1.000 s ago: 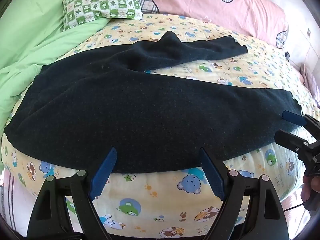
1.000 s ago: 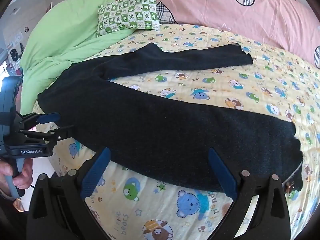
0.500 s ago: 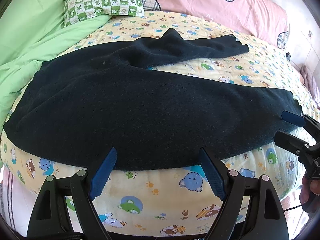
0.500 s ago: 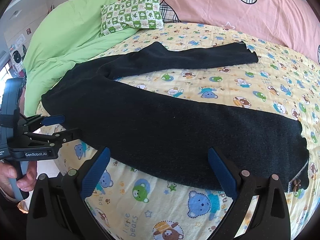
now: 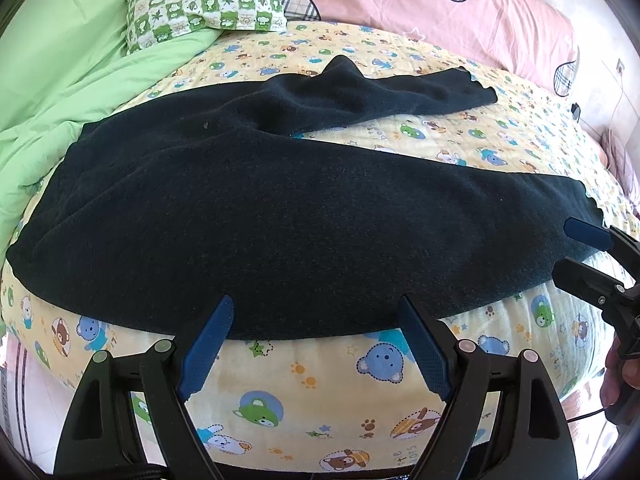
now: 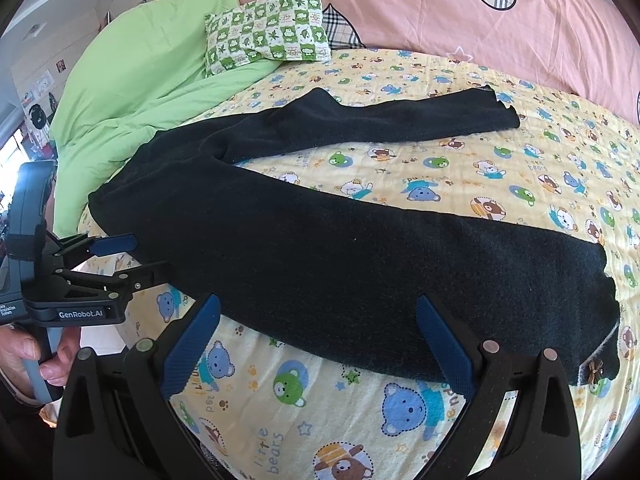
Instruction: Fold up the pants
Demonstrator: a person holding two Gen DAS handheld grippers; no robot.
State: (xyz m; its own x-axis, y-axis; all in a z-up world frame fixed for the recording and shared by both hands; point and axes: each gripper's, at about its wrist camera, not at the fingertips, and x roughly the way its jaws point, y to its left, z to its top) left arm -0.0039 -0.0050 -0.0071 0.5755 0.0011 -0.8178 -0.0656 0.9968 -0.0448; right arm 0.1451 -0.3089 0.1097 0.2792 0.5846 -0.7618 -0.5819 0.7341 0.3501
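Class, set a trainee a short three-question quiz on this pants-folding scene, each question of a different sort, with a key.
1. True or false: the left hand-held gripper is shut on the black pants.
2. Multiple choice: the two legs of the pants lie (A) stacked together, (B) spread apart in a V, (C) rolled up.
3. Fill in: the green checked pillow rests against the ____ duvet.

Key: 1 false, both it and the right hand-held gripper are open at the near edge of the pants; 2 B; 3 green.
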